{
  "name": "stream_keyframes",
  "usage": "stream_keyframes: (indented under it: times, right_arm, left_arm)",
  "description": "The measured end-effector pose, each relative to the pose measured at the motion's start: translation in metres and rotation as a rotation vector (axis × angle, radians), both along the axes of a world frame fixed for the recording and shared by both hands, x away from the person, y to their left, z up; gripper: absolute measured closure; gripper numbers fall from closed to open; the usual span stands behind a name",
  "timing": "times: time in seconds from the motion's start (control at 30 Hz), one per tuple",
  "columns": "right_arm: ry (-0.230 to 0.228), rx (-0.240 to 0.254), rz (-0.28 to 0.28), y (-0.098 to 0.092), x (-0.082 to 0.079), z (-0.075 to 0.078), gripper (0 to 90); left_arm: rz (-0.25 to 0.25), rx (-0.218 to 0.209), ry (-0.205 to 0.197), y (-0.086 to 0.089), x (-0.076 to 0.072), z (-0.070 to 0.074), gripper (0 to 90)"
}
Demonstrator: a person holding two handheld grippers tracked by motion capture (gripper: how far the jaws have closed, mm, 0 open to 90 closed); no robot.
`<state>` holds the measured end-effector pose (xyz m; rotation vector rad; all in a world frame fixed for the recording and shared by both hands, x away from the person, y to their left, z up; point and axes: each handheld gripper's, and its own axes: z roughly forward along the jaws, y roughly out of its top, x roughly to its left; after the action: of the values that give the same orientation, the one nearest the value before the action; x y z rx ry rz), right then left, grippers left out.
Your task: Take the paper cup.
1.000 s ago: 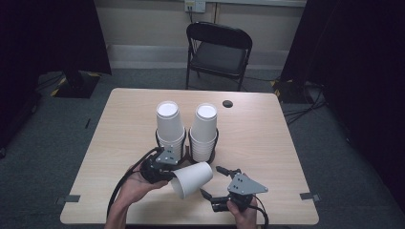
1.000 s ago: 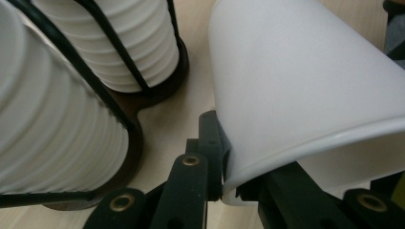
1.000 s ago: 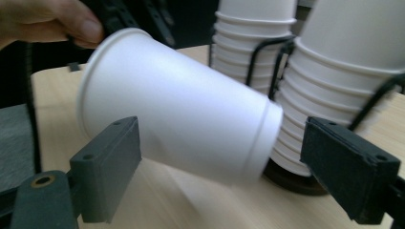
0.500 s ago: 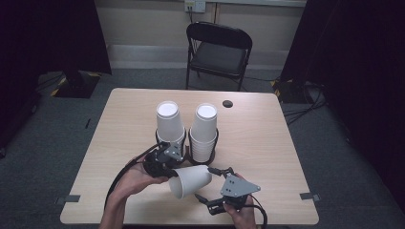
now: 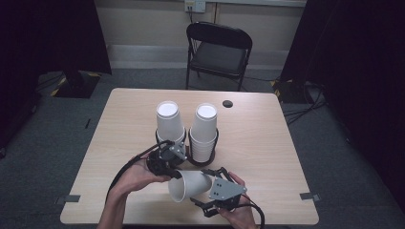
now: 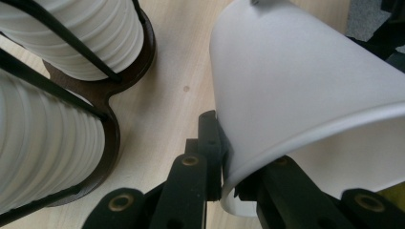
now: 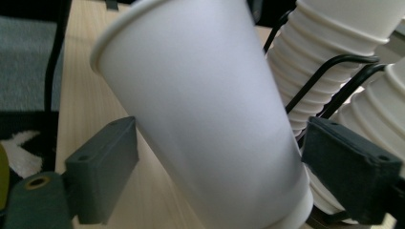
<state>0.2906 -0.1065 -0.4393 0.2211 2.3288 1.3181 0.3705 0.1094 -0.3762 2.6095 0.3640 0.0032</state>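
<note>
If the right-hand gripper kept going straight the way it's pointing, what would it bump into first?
The white paper cup, lying between the right gripper's open fingers. Behind it, probably the stacked cups in the black wire holder.

Worktop (image 5: 267,143) evenly lit from above, surroundings dim; paper cup (image 7: 205,109) between the jaws rendered soft, slightly blurred.

High view overhead — both claw views close on one cup (image 5: 190,185).
</note>
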Motion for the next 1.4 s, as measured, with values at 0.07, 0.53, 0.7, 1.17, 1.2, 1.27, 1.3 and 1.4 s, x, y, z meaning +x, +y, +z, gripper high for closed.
stream_keyframes:
  times: [0.07, 0.53, 0.7, 1.17, 1.2, 1.27, 1.3, 1.4]
  right_arm:
    - [0.0, -0.01, 0.008, 0.005, 0.001, 0.0, 9.3]
    - [0.047, -0.006, 0.014, 0.026, 0.004, -0.003, 8.6]
    - [0.038, 0.018, 0.033, 0.031, 0.003, -0.001, 8.6]
    - [0.002, 0.018, -0.032, 0.044, 0.002, -0.003, 7.3]
    - [0.001, 0.018, -0.037, 0.045, 0.001, -0.004, 7.3]
    - [0.0, 0.014, -0.042, 0.045, 0.001, -0.004, 7.1]
    - [-0.003, 0.012, -0.048, 0.046, 0.002, -0.004, 7.0]
    - [-0.011, 0.003, -0.052, 0.047, 0.002, -0.005, 7.0]
  left_arm:
    - [0.009, 0.003, 0.009, 0.0, 0.0, 0.0, 85.1]
    - [0.025, -0.05, 0.047, -0.007, 0.002, -0.002, 86.7]
    - [0.033, -0.063, 0.052, -0.009, 0.002, -0.006, 87.0]
    - [0.129, -0.094, 0.087, -0.006, 0.005, -0.016, 85.4]
    - [0.129, -0.094, 0.087, -0.006, 0.005, -0.016, 85.2]
    - [0.144, -0.099, 0.087, -0.006, 0.005, -0.016, 84.9]
    - [0.148, -0.099, 0.086, -0.006, 0.005, -0.016, 84.9]
    - [0.155, -0.111, 0.092, -0.005, 0.006, -0.017, 84.8]
